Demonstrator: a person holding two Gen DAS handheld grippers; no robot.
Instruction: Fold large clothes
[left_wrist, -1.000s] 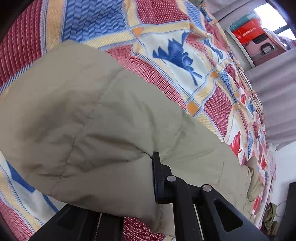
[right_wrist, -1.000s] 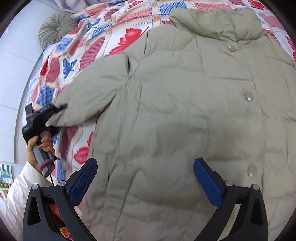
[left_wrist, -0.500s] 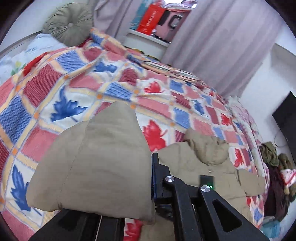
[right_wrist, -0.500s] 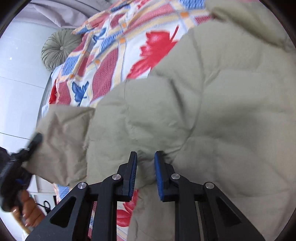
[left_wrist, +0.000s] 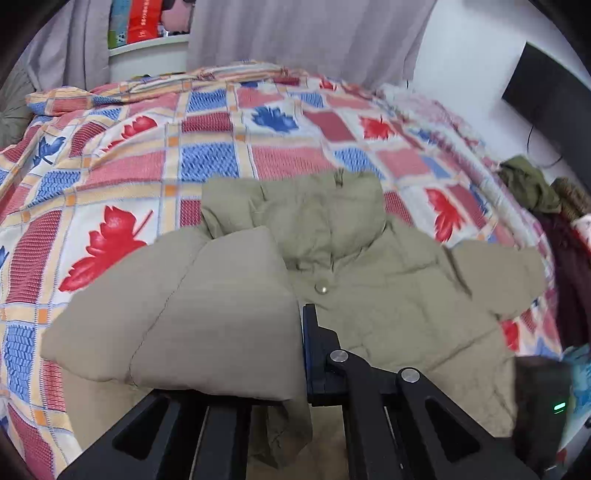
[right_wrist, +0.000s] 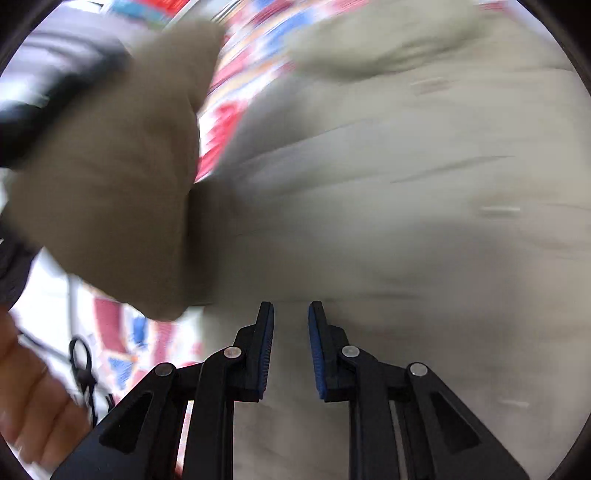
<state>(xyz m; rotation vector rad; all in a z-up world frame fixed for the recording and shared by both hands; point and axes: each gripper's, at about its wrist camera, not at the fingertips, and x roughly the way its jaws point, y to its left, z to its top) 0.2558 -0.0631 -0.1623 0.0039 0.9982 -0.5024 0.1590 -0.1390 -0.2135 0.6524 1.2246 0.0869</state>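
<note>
Jacket (left_wrist: 388, 295) on the bedspread (left_wrist: 207, 155); left tongs (left_wrist: 301, 354) clamp its sleeve (left_wrist: 207, 317), right tongs (right_wrist: 291, 350) pinch its body.

txt: none legible | red pkg (left_wrist: 142, 22) on shelf: print too blurry

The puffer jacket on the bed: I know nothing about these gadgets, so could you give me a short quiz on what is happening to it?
1. True or false: the left gripper is shut on a sleeve of the khaki puffer jacket.
2. What does the jacket lie on? A. a patchwork bedspread; B. a wooden table; C. a bare floor.
3. Fill the gap: the held sleeve is lifted over the jacket's front, near a round snap ____.

Key: 1 true. 2 A. 3 button.
</note>
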